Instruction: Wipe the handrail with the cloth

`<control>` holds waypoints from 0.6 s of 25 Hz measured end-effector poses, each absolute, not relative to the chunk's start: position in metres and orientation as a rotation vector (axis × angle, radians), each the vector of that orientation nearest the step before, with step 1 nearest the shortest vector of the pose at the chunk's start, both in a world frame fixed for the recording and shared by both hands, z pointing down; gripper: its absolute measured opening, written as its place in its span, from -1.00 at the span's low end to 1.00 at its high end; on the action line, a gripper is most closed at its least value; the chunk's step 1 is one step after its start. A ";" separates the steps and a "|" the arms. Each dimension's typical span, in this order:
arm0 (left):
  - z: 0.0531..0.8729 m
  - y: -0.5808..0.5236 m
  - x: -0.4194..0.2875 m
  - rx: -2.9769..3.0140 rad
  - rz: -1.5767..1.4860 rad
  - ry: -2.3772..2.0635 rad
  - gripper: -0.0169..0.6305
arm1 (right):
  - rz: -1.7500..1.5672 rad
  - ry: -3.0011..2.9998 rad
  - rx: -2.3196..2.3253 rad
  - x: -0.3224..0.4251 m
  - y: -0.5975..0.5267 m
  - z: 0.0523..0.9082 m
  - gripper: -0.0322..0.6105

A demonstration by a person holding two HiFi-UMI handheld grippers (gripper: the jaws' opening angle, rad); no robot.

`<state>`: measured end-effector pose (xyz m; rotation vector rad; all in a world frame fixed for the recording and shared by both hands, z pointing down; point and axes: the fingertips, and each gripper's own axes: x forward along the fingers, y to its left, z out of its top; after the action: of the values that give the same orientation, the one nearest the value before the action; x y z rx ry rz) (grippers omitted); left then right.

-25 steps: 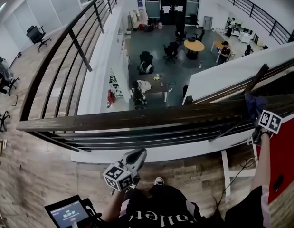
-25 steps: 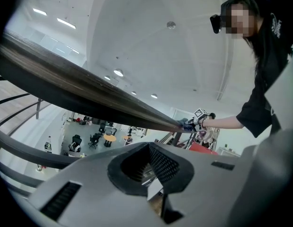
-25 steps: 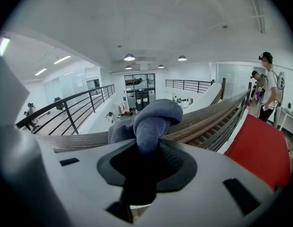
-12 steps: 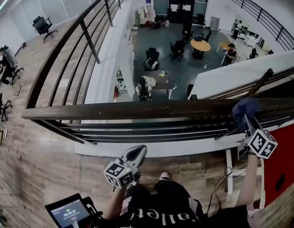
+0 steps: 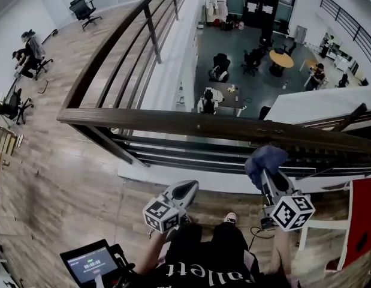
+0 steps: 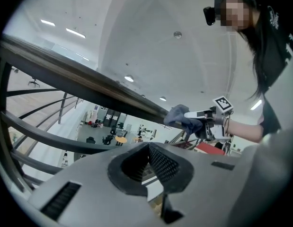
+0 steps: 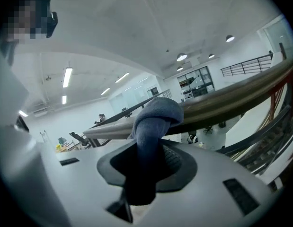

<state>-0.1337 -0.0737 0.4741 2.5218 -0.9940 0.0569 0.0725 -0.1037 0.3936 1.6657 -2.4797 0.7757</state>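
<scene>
The dark wooden handrail (image 5: 173, 122) runs across the head view from left to right. A blue cloth (image 5: 266, 159) is bunched against its near side, right of centre. My right gripper (image 5: 264, 174) is shut on the cloth and points up at the rail. In the right gripper view the cloth (image 7: 153, 119) sticks out of the jaws in front of the handrail (image 7: 231, 103). My left gripper (image 5: 186, 189) hangs lower, near the person's body, shut with nothing in it. From the left gripper (image 6: 148, 148) the cloth (image 6: 182, 118) shows pressed on the rail (image 6: 80, 82).
A second railing (image 5: 131, 35) runs away along the left balcony edge. Beyond the rail is a drop to a lower floor with tables and chairs (image 5: 281, 59). A tablet (image 5: 89, 264) sits at lower left. A red panel (image 5: 365, 221) and a white frame (image 5: 320, 233) stand at right.
My right gripper has slid the cloth leftward along the handrail from its right end. The head view has turned left. The left gripper has hardly moved.
</scene>
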 end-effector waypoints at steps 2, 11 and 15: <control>0.483 -0.076 -0.165 2.505 0.068 -1.018 -0.94 | 0.822 -2.504 1.568 0.012 -0.109 0.419 -0.58; 0.499 -0.071 -0.282 2.427 0.062 -1.111 -0.94 | 0.807 -2.563 1.199 -0.228 -0.158 0.490 -0.58; 0.514 -0.063 -0.303 2.392 0.065 -1.156 -0.94 | 0.802 -2.560 1.142 -0.278 -0.185 0.522 -0.58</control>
<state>-0.3034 -0.0631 0.5140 2.3917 -1.1559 0.0646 -0.2779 -0.1854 0.5217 1.1418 -2.5604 0.8015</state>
